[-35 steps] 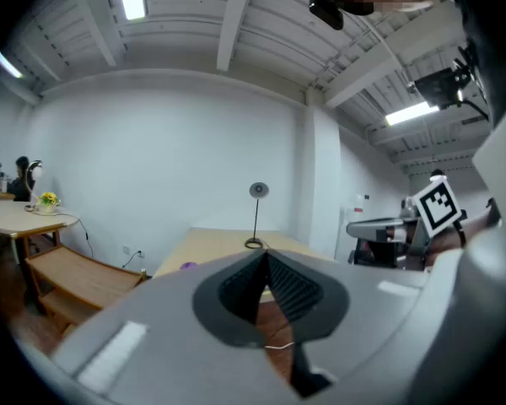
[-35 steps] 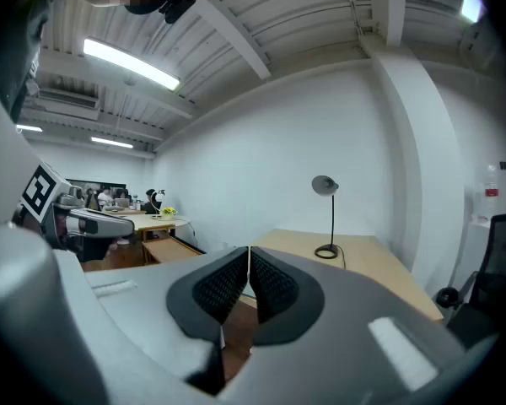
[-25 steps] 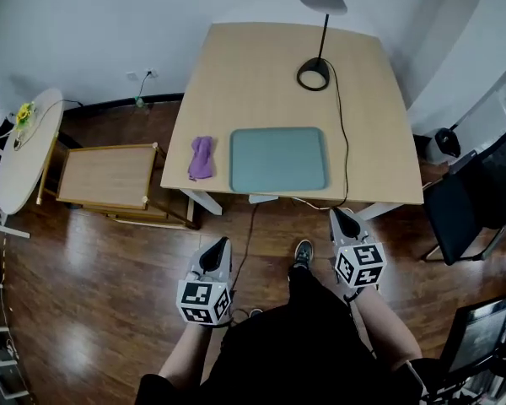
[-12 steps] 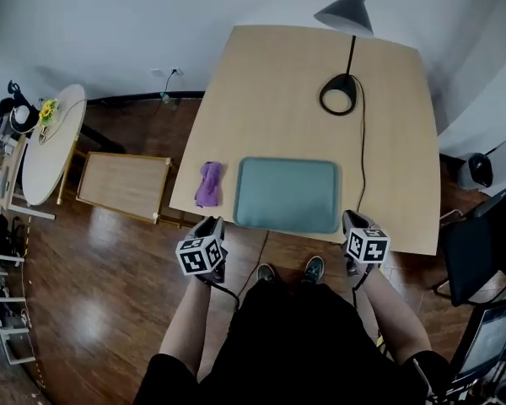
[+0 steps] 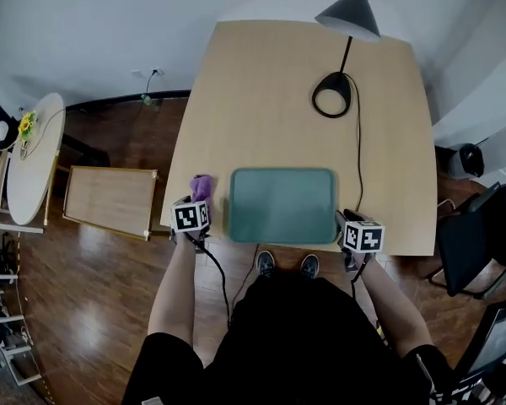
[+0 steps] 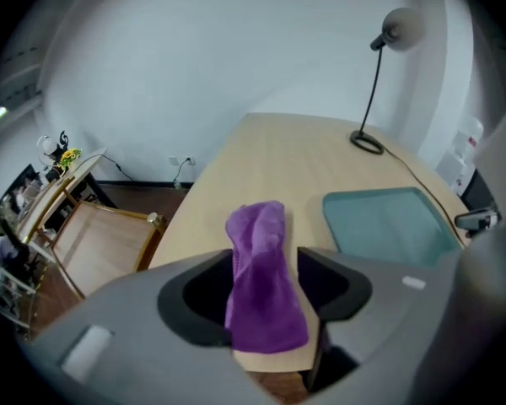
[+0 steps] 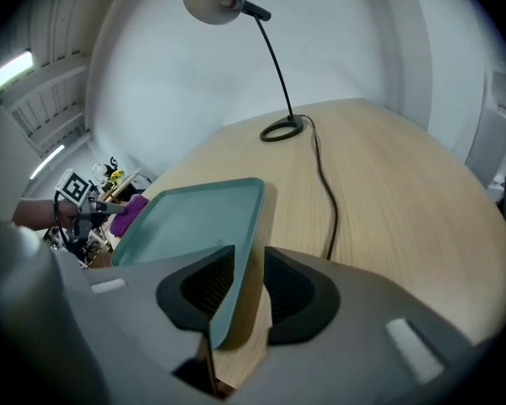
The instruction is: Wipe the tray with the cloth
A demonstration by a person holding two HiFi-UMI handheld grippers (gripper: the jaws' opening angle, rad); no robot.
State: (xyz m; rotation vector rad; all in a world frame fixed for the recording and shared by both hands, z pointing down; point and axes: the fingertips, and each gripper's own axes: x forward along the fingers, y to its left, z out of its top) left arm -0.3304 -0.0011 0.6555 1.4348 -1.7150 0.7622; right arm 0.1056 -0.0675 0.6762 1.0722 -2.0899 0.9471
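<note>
Far left: a round white side table (image 5: 29, 163) stands on the dark wood floor, and a low wooden trolley (image 5: 110, 201) sits just beside it.
Left tongs: here's the left gripper (image 6: 266, 283) at the near left corner of the pale wooden table (image 5: 270, 83). Its jaws are opening wide, with the cloth lying between them and neither pad pressing on it.
Cloth: the crumpled purple cloth (image 6: 261, 268) lies bunched lengthwise on the table's near left edge, just left of the tray and apart from it.
Tray: the teal rectangular tray (image 5: 282, 205) lies flat along the table's near edge, between the two grippers.
Lamp: a black desk lamp (image 5: 335, 98) stands well behind the tray, its black cable (image 5: 358, 150) trailing along the table's right side.
Right tongs: the right gripper (image 7: 249, 268) straddles the tray's near right corner. The jaws are spread, the rim stands between them, and a strip of table shows beside the right jaw.
</note>
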